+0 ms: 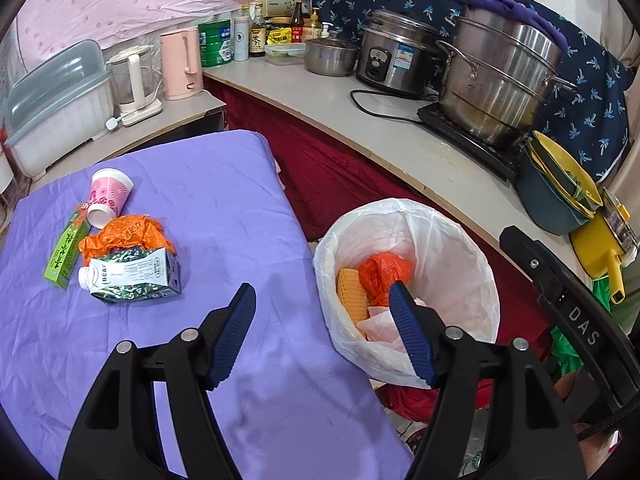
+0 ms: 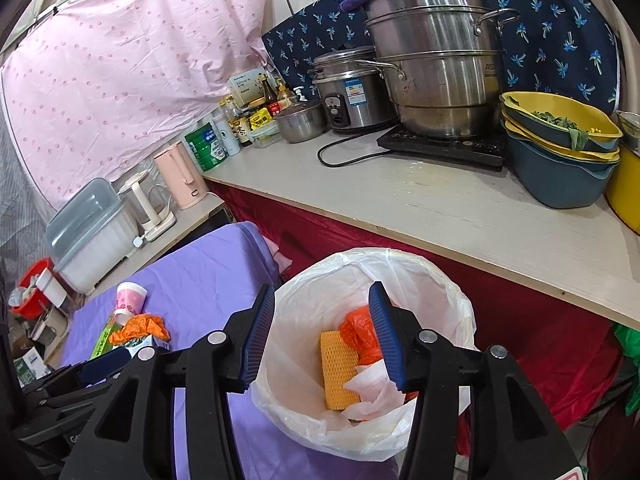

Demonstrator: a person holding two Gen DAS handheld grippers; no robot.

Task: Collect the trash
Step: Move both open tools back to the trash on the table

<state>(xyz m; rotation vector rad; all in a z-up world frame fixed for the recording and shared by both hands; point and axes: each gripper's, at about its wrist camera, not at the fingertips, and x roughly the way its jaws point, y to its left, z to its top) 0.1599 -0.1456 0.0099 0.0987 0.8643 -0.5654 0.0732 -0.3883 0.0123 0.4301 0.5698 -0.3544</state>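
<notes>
On the purple-covered table lie a pink paper cup on its side, a green tea box, a crumpled orange plastic bag and a squashed milk carton. A bin lined with a white bag stands to the table's right, holding an orange bag, a yellow sponge and white paper. My left gripper is open and empty over the table's right edge. My right gripper is open and empty above the bin. The cup and orange bag also show in the right wrist view.
A pale counter runs behind the bin with a steel steamer pot on an induction hob, a rice cooker, stacked basins, bottles and tins. Kettles and a lidded plastic box stand on a side unit at left.
</notes>
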